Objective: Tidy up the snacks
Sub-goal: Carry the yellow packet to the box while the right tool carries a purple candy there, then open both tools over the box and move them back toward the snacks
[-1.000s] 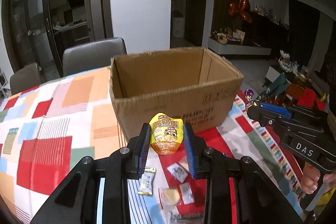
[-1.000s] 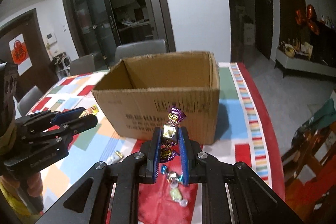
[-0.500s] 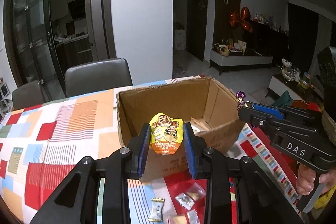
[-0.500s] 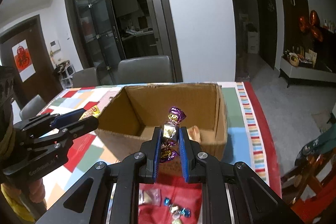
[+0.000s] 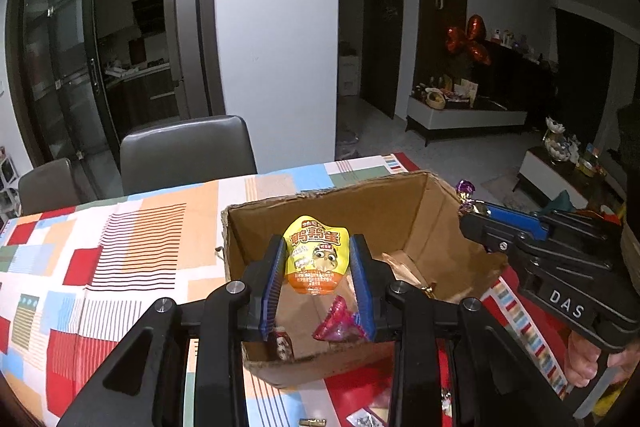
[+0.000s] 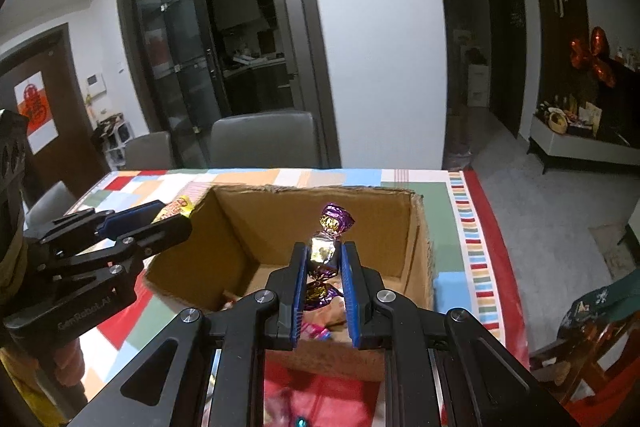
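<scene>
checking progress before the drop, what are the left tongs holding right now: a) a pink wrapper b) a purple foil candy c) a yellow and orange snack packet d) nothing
c: the left tongs are shut on the yellow and orange snack packet, above the open cardboard box.

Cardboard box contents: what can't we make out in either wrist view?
- Left wrist: cardboard box floor partly hidden by left hand-held gripper and its yellow packet.
- Right wrist: floor mostly covered by right hand-held gripper holding purple candy.
- Loose snacks on the table: blurred, cut off.
</scene>
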{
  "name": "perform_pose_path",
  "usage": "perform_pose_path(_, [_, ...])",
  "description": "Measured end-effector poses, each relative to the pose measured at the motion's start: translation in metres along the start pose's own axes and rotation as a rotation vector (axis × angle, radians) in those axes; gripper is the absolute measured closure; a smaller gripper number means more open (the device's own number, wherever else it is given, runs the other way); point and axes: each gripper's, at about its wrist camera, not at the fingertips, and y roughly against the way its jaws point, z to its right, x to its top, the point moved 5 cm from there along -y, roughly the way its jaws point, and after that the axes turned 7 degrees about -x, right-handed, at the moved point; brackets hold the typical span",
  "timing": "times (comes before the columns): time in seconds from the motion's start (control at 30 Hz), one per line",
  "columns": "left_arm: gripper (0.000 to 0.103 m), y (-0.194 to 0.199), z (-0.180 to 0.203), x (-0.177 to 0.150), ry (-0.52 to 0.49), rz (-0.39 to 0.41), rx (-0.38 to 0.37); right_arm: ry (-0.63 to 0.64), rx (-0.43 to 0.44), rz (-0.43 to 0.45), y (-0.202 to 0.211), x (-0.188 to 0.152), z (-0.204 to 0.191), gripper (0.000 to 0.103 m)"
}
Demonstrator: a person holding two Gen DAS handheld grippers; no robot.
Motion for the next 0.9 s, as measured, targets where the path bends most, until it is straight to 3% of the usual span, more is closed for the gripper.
perform_pose_path(0.1, [0.048,-0.001,-0.001,-0.002,0.005,-0.002,0.029,-0.01,-0.013,-0.005,-0.002,-0.002,0.004,0.061])
perform_pose_path(0.13, [0.046,0.0,-0.002,-0.002,0.007,0.001,0.032,-0.015,-0.017,0.001,0.0,-0.003,0.005,0.061])
perform_pose_path(0.63, [0.046,0.057,0.025,-0.047,0.003,0.038,0.015,-0.007,0.028,-0.012,0.042,-0.045,0.003,0.061])
perform_pose_path(0.9, [0.046,0.085,0.041,-0.075,-0.053,0.058,0.036,0.003,0.051,-0.036,0.062,-0.079,0.001,0.061])
